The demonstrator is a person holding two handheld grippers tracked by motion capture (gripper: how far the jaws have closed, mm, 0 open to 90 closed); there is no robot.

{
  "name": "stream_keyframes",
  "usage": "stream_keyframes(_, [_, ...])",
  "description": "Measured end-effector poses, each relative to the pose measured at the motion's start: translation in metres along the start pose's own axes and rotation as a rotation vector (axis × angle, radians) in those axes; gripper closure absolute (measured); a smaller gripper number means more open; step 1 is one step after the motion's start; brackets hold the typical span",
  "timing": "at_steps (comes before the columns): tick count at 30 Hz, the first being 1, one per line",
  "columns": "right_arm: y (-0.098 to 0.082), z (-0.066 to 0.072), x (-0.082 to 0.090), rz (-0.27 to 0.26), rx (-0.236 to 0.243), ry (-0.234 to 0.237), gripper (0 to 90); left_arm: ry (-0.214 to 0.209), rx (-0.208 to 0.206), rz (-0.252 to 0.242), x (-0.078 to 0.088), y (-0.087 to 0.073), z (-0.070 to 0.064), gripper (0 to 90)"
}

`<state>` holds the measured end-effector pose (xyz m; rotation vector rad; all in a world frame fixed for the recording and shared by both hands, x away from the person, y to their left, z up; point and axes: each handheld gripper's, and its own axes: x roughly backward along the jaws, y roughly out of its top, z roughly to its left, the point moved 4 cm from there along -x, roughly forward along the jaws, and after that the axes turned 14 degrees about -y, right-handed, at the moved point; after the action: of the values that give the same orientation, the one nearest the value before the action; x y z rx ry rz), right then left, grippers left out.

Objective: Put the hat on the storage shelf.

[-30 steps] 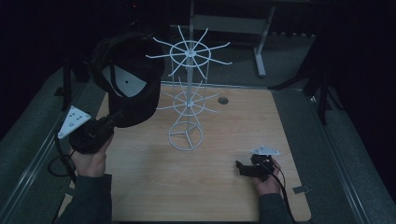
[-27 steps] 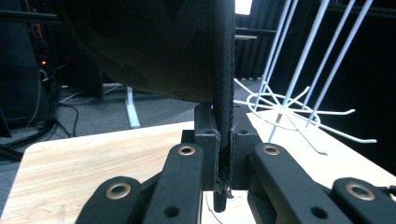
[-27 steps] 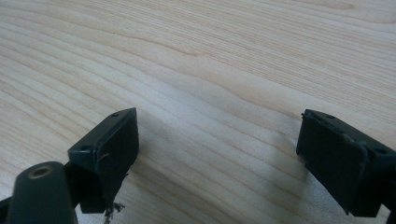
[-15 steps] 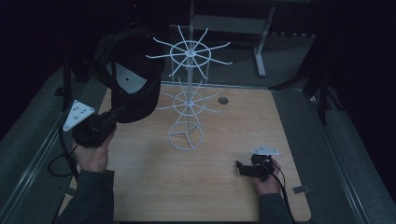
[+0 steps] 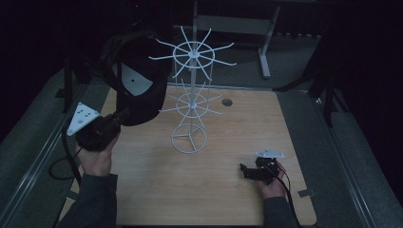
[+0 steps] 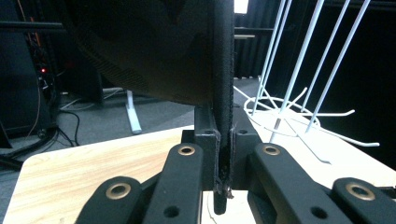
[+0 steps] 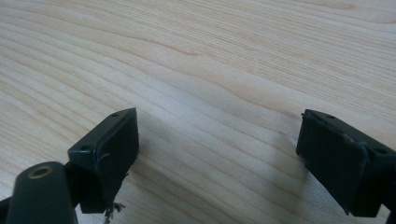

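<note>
Left gripper (image 5: pixel 124 114) clamps the black fabric cap (image 5: pixel 135 83) beside the white wire rack (image 5: pixel 190 99) (unhung); right gripper (image 5: pixel 244 170) rests spread near the table's right edge

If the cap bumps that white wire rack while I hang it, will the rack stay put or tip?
The rack looks light and probably tips easily: thin wire, tall pole, one small ring base on the table. Its long top arms likely flex and give leverage. The cap, held by its brim in the left gripper, looks soft.

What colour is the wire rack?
White; the wire rack shows best in the high view.
</note>
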<state>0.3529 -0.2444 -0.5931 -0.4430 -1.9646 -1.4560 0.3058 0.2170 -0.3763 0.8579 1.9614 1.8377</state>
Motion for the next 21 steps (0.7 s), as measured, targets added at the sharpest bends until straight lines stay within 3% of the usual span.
stream_keyframes(18, [0.0000, 0.0000, 0.0000, 0.000, 0.000, 0.000, 12.7, -0.018, -0.094, 0.033, -0.0055, -0.0061, -0.0091, 86.1])
stream_keyframes(21, [0.0000, 0.0000, 0.0001, 0.001, 0.000, 0.001, 12.7, -0.024, -0.094, 0.041, -0.0062, -0.0083, -0.0084, 86.1])
